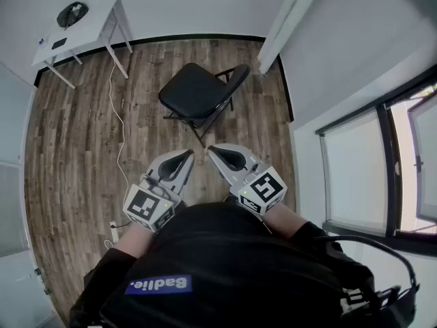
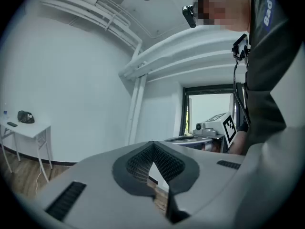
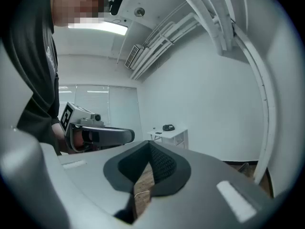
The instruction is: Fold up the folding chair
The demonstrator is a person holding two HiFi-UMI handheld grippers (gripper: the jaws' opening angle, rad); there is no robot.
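A black folding chair [image 1: 200,94] stands unfolded on the wood floor, its seat toward the left and its backrest at the right, in the head view. Both grippers are held close to my body, well short of the chair. My left gripper [image 1: 186,154] is shut with nothing in it, its tip pointing up-right toward the chair. My right gripper [image 1: 213,149] is likewise shut and empty, tip pointing up-left. In the left gripper view the left gripper [image 2: 152,144] shows its pads pressed together. The right gripper [image 3: 148,144] in the right gripper view is closed the same way.
A white table [image 1: 82,29] with a dark object stands at the far left, also seen as the white table [image 2: 26,128] and white table [image 3: 167,133]. A white cable [image 1: 119,125] runs along the floor left of the chair. A white pillar [image 1: 287,19] and windows [image 1: 375,169] lie right.
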